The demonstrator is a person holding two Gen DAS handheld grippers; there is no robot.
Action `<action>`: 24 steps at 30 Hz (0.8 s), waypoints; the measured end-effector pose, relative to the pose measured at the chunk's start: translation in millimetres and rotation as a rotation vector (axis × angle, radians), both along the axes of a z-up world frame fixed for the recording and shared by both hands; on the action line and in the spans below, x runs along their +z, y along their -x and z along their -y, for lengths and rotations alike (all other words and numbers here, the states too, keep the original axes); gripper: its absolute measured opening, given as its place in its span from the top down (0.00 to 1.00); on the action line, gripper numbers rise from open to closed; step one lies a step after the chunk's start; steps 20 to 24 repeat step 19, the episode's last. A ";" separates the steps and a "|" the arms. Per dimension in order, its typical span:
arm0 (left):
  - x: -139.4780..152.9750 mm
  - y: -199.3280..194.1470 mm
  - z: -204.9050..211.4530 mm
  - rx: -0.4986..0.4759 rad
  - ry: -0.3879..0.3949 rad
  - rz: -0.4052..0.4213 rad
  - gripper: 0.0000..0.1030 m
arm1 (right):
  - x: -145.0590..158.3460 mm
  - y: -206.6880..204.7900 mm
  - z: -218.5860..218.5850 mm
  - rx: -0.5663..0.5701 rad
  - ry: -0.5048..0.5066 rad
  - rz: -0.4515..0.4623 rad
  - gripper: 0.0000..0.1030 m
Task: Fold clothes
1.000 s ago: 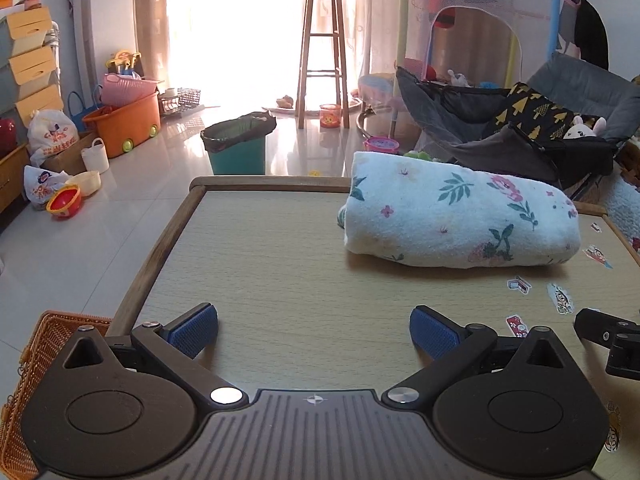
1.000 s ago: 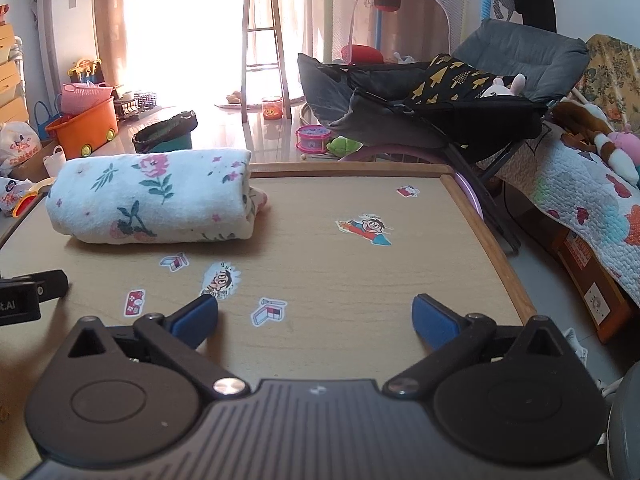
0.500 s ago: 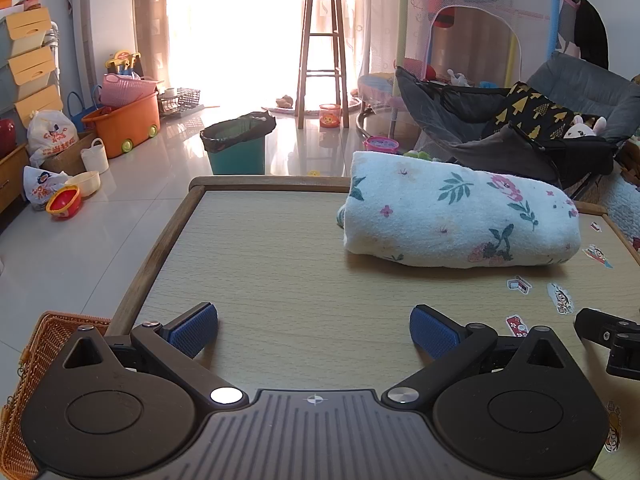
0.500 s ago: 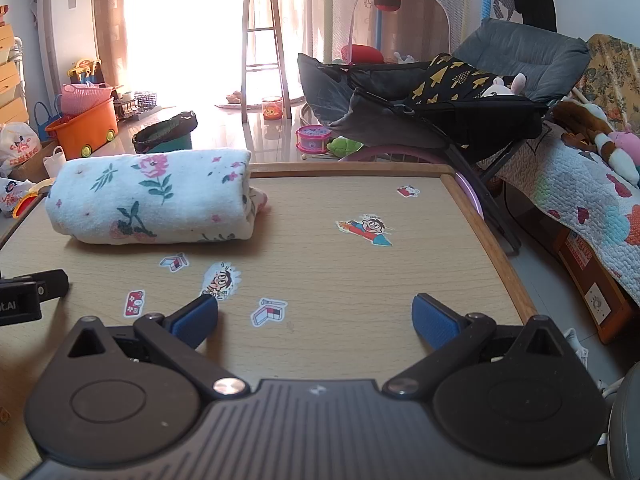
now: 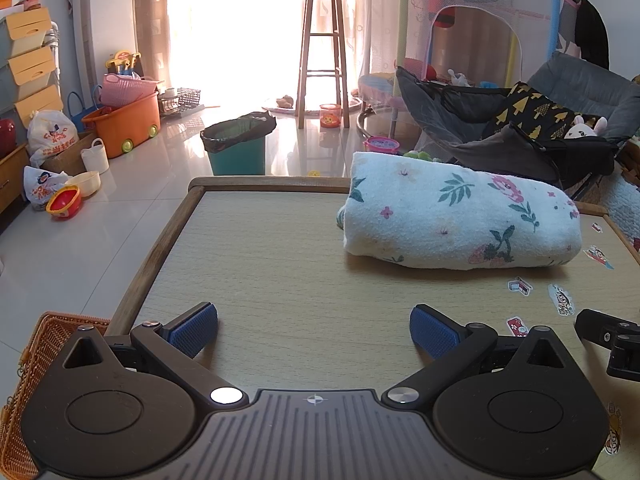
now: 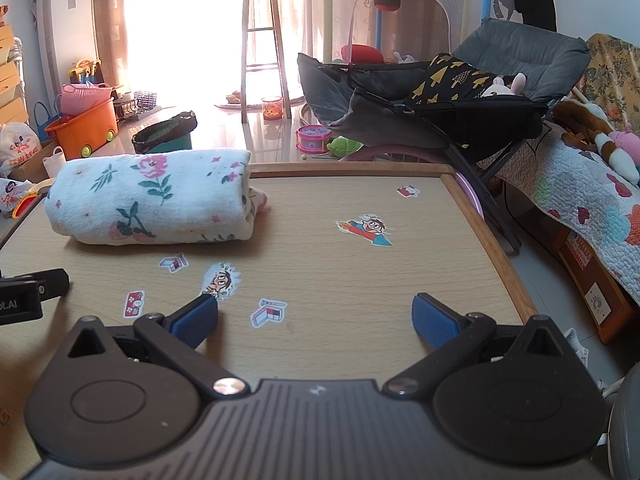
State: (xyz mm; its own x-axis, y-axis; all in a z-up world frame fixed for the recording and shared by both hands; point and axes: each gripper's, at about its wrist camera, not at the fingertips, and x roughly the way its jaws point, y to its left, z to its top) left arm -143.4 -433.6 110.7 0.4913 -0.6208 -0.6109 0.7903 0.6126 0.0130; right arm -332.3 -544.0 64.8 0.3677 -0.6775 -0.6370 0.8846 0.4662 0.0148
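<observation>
We are holding the left gripper and right gripper wide open and empty over the table, well short of the folded floral cloth at the far edge, and we are risking unrolling the bundle if a finger snags just its top layer.

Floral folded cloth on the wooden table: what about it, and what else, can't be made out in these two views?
- White floral folded cloth: far side and underside hidden by its own bulk in both views; garment type unclear.
- Orange wicker basket: cut off by the left wrist view's edge and the open left tool.
- Open right tool: its body hides the wooden table near edge.
</observation>
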 end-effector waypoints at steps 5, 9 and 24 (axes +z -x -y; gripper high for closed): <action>0.6 0.6 0.7 0.001 -0.001 0.000 0.00 | -0.1 0.2 0.8 0.000 0.000 0.000 0.00; 0.8 0.8 0.4 0.001 -0.001 0.000 0.00 | -0.1 0.4 1.2 0.000 -0.001 0.000 0.00; 0.8 -0.6 1.3 0.001 -0.001 -0.001 0.00 | -0.4 0.4 2.8 0.001 -0.001 -0.001 0.00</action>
